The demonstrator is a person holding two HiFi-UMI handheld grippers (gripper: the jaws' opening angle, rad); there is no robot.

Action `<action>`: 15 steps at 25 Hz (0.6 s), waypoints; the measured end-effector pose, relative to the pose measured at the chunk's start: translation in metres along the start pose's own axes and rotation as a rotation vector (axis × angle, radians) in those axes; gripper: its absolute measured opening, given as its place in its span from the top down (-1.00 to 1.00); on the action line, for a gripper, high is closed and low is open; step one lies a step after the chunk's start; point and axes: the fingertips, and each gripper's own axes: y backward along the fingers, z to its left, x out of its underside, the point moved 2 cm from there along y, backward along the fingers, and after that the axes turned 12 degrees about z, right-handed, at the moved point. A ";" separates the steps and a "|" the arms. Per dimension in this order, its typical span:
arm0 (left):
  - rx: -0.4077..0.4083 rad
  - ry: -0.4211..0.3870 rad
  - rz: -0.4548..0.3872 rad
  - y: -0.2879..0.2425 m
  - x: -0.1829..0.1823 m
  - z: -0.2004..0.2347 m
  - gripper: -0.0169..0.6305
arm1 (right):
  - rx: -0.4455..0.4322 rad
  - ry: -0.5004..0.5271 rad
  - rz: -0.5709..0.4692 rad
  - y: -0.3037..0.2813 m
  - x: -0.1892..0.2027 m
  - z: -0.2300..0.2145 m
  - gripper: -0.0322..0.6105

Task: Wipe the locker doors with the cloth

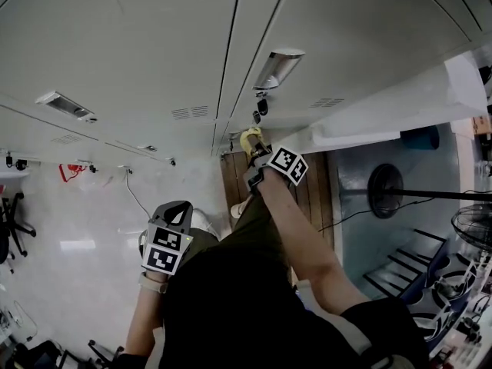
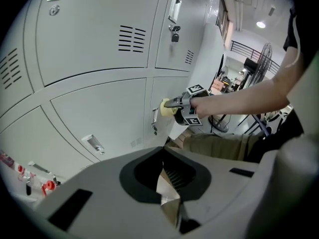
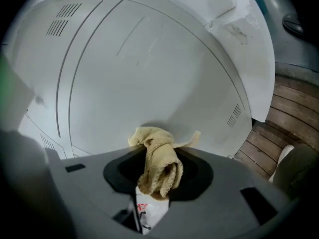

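Surveying the head view first:
- Locker doors: pale grey bank, filling the frame from 9 to 2 o'clock.
- Right gripper: reaching out on a stretched arm, just past centre toward 12 o'clock. It is meeting the lowest door near the wooden floor.
- Cloth: yellow wad showing at that gripper's tip, touching or nearly touching the door.
- Left gripper: hanging back at 7 o'clock, close to the person's body and well apart from the lockers. Probably it is being kept out of the wiping arm's way.

Moving to the left gripper view:
- The jaws are lying together at 6 o'clock with nothing between them; this tool is idling.
- At centre, the right gripper is pressing the cloth against the lower door beside its latch.
- A key is dangling from the door above, at 12 o'clock.

Closing with the right gripper view:
- The jaws are clamping a bunched fold of the cloth at 6 o'clock. Its loose end is standing proud of the tips, so fabric rather than plastic is facing the panel.
- The door is filling the upper frame, and floorboards are showing at 3 o'clock.
- Judged status: wiping of the bottom door is under way, with the upper doors likely remaining.
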 end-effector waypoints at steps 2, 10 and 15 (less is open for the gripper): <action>-0.003 0.011 -0.007 0.005 0.007 0.005 0.91 | -0.003 0.015 0.013 -0.005 0.008 0.009 0.52; -0.007 0.037 -0.022 0.018 0.026 0.017 0.91 | -0.029 0.062 0.066 -0.026 0.038 0.037 0.51; -0.004 0.051 -0.021 0.020 0.036 0.019 0.91 | -0.031 0.077 0.092 -0.039 0.054 0.043 0.50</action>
